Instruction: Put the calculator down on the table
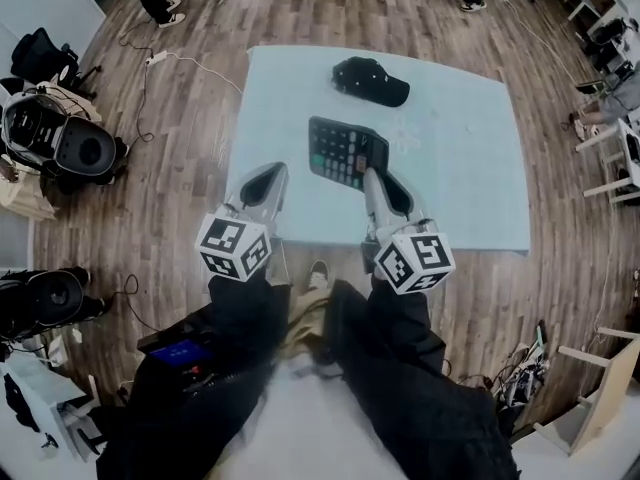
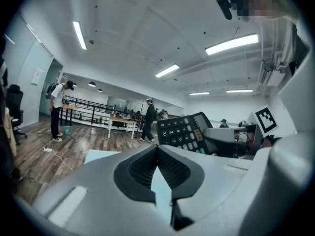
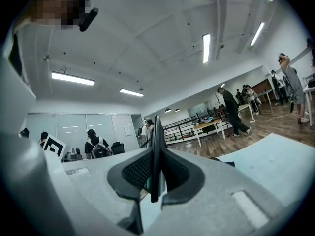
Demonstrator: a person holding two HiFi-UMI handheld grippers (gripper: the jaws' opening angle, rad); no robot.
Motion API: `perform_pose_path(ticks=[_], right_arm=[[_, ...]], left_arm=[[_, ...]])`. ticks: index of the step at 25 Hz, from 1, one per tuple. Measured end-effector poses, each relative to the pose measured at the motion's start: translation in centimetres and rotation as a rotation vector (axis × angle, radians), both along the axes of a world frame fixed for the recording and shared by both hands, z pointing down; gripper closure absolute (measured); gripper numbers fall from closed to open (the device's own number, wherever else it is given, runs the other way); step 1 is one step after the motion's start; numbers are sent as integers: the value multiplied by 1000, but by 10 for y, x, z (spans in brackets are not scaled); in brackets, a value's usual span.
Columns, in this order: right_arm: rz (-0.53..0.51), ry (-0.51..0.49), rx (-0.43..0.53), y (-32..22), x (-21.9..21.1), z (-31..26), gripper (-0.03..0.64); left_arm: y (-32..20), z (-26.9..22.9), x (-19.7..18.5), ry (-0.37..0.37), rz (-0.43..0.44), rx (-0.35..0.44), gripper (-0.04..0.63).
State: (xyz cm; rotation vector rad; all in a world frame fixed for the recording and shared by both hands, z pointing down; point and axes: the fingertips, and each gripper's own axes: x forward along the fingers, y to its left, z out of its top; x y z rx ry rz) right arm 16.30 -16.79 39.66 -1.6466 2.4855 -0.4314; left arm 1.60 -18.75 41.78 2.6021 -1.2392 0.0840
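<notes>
Calculator: held tilted above the light-blue table, on the near side of the black cap.
Right gripper: clamped on the calculator's near edge, casing edge-on between the jaws.
Left gripper: jaws together, holding nothing.
Handling: likely light, stiff, slick plastic.
Hold: bare rim, clear of keys and display.

Keys on the calculator show digits, including 0 and 00.
</notes>
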Motion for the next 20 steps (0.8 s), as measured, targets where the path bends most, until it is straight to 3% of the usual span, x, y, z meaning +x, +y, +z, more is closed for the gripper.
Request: perform_pose_path(ticks=[11,20], right_arm=[[-34,-29,-205,-25,-29,65,568],[-73,-113,-430,-23,-48,152,568]], left_arm=[[-32,67,-34,-21,-57,-167,595],[-20,142,-58,-59,-79,-330,595]])
